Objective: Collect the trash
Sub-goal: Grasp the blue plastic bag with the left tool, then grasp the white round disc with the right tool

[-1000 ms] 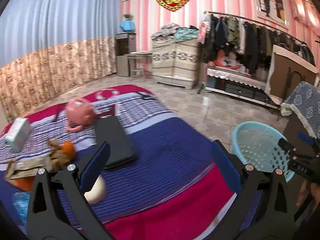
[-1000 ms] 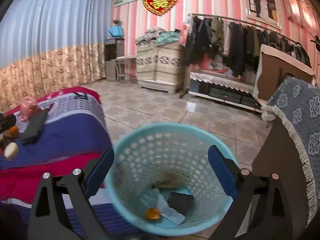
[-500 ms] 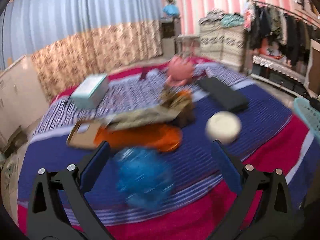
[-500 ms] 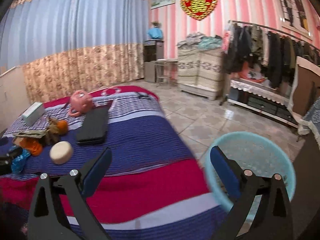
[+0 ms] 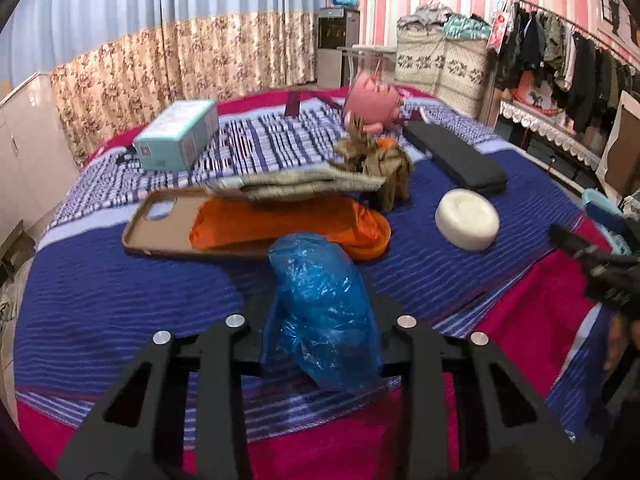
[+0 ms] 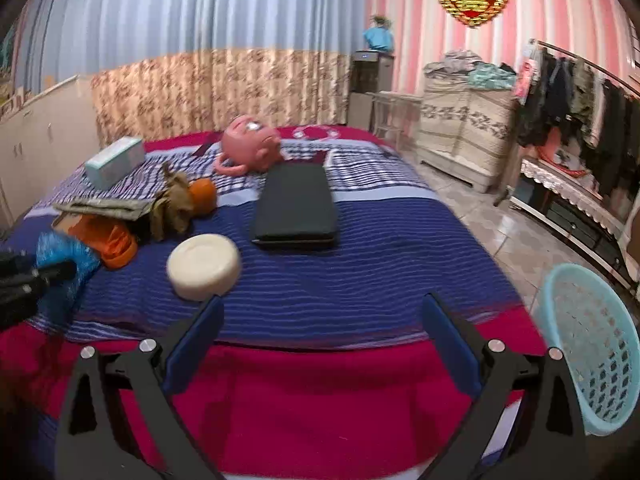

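- Left gripper (image 5: 322, 320): jaws drawn in on the blue plastic bag (image 5: 320, 304); the crumpled film fills the gap between them and bulges above and below; fingertips hidden behind it, so depth of bite unknown; I judge the hold real but soft.
- The bag sits at the near edge of the bed (image 5: 120, 300), just in front of the orange plastic piece (image 5: 288, 224) and the brown phone case (image 5: 160, 224); whether its underside rests on the blanket or is clear of it, cannot tell.
- Right gripper (image 6: 320, 332): fingers spread wide, nothing between them; it hovers over the red band of blanket at the bed's near edge, with the white round block (image 6: 204, 266) just beyond its left finger.
- Teal basket (image 6: 588, 344) stands on the floor to the right of the bed, well apart from the bag; I take it for the trash bin.
- Step in hand, as I judge it: secure the bag, lift, carry right to the basket.
- To do it well: keep the squeeze firm, since thin film slips and compresses; lift straight up before swinging so the loose tail does not drag the orange piece along; travel over the bed edge, not across the block; release only once over the basket mouth.
- Other candidates left on the bed: folded paper (image 5: 296, 186), brown crumpled wad (image 5: 384, 168).
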`<state>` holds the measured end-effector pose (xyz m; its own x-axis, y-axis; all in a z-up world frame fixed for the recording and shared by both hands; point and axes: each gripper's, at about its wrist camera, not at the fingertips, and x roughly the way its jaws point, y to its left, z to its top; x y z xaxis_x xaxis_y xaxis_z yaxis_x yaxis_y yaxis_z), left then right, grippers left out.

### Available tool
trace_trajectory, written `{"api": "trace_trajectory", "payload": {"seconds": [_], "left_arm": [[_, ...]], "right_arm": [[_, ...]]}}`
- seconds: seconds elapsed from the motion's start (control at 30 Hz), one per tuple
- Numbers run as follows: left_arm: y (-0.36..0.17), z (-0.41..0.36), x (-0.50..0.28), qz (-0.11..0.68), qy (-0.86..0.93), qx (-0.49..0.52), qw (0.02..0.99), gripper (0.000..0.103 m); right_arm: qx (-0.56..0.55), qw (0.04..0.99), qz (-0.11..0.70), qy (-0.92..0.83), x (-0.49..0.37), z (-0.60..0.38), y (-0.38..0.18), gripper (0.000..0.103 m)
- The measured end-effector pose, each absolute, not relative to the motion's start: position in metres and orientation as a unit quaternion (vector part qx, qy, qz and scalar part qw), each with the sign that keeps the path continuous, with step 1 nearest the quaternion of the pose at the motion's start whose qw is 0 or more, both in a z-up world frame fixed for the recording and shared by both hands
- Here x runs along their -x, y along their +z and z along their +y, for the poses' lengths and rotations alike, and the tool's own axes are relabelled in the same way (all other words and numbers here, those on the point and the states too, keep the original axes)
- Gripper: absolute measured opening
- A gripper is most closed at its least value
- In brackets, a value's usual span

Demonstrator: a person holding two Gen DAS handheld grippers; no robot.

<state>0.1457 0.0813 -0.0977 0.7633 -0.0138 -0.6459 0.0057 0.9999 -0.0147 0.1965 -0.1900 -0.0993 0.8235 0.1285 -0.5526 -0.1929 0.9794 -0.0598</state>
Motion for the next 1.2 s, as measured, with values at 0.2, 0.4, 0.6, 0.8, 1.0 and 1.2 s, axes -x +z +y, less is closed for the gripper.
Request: {"api": "trace_trajectory", "payload": {"seconds": [0.2,0.4,0.6,0.8,1.0,1.2], "left_arm": [[-0.060,0.102,-0.135,0.294,0.006,0.006,0.956,0.032],[-0.041,0.132,-0.143,0.271,0.043,0.015,0.962,0.032],[-0.038,0.147,-0.150,0.268,0.066,0.032,0.960,0.032],[-0.034,0.133,-0.157,0.263,0.063,0.028,0.962,0.032],[-0.023,0.093,-0.162,0.243,0.033,0.018,0.969,0.032],[-0.018,0.032,-0.172,0.234,-0.021,0.013,0.972,0.032]], "right_arm": [[0.080,0.946,0.291,0.122,-0.209,-0.153,-0.098,0.097],[0.107,0.929,0.322,0.150,-0.232,-0.121,-0.105,0.096],[0.112,0.909,0.356,0.184,-0.246,-0.107,-0.116,0.060],[0.098,0.922,0.323,0.188,-0.232,-0.117,-0.105,0.060],[0.068,0.947,0.280,0.145,-0.209,-0.170,-0.075,0.060],[0.054,0.967,0.239,0.071,-0.184,-0.241,-0.046,0.060]]}}
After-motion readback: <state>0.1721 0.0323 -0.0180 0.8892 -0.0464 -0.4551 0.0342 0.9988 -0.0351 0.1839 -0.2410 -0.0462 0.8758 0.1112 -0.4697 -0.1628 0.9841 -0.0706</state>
